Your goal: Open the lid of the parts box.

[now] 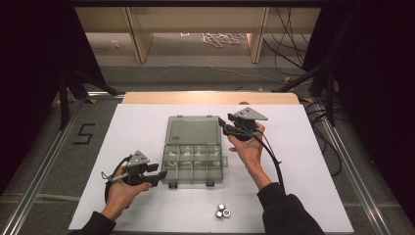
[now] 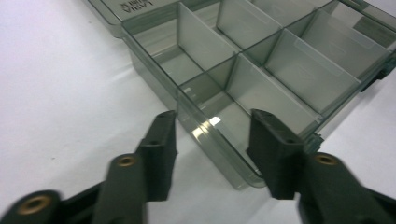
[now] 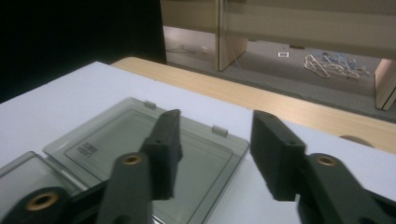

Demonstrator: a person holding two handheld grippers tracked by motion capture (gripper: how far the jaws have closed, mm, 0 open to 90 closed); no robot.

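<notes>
Holding your left gripper [image 1: 161, 175] at the near left corner of the box [image 1: 193, 164], you have its jaws spread; in the left gripper view the corner wall of the box [image 2: 219, 140] sits between them, pressed by neither. Your right gripper [image 1: 224, 124] hovers at the far right corner of the lid [image 1: 192, 130], jaws spread and pinching nothing, with the lid [image 3: 140, 140] just below and ahead of them in the right gripper view. The box lies open in the middle of the white sheet [image 1: 137, 127], lid flat toward the far side. It is smoky, see-through plastic, split by dividers into small compartments. Two nuts [image 1: 223, 211] rest on the sheet near you, well apart from both grippers.
</notes>
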